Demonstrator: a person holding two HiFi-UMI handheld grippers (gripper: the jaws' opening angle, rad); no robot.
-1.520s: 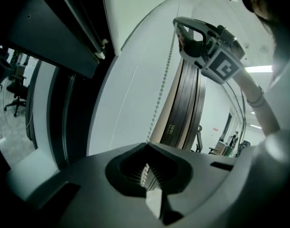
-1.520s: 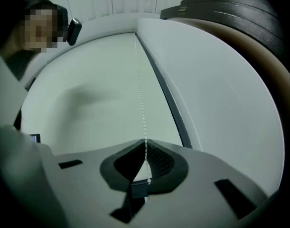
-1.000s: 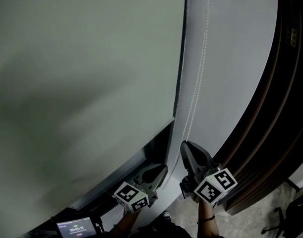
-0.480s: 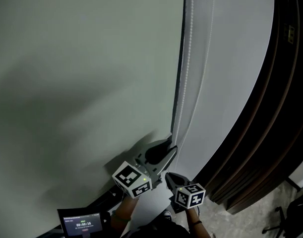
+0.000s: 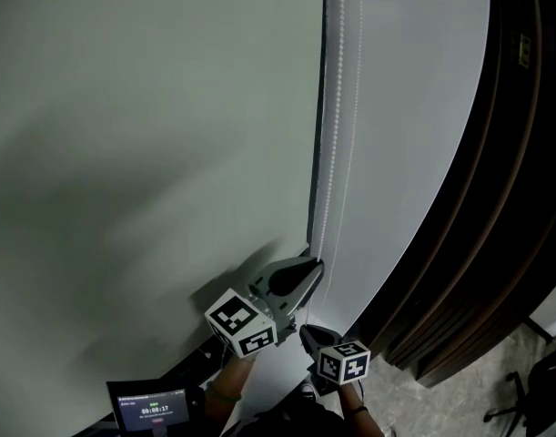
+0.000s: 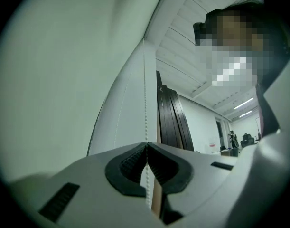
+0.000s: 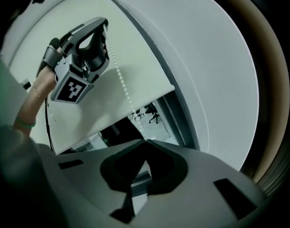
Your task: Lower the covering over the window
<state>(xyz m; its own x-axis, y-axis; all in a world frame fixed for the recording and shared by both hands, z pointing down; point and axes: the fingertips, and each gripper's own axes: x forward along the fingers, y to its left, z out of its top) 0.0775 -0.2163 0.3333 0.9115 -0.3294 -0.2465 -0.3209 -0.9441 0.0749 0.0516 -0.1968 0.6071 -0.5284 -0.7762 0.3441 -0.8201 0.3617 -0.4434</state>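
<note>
A pale grey-green roller blind (image 5: 150,135) covers most of the window, and its bottom edge (image 7: 135,106) shows in the right gripper view above a dark strip of glass. A white bead chain (image 5: 337,107) hangs along the blind's right side. My left gripper (image 5: 316,264) has just been closing and is now shut on the bead chain (image 6: 145,127), which runs between its pads. Just below it, my right gripper (image 5: 305,330) is shut where the chain (image 7: 121,80) reaches its tips (image 7: 145,141). Above it in that view sits the left gripper (image 7: 105,23).
A white wall (image 5: 414,107) stands right of the chain, with dark curtain folds (image 5: 496,198) beyond it. A small lit screen (image 5: 150,408) sits at the bottom left. An office chair (image 5: 541,381) stands on the floor at the far right.
The right gripper dropped from beside the left gripper to below it. The left gripper rose a little along the chain, opened and shut again. The blind's bottom edge has come lower.
</note>
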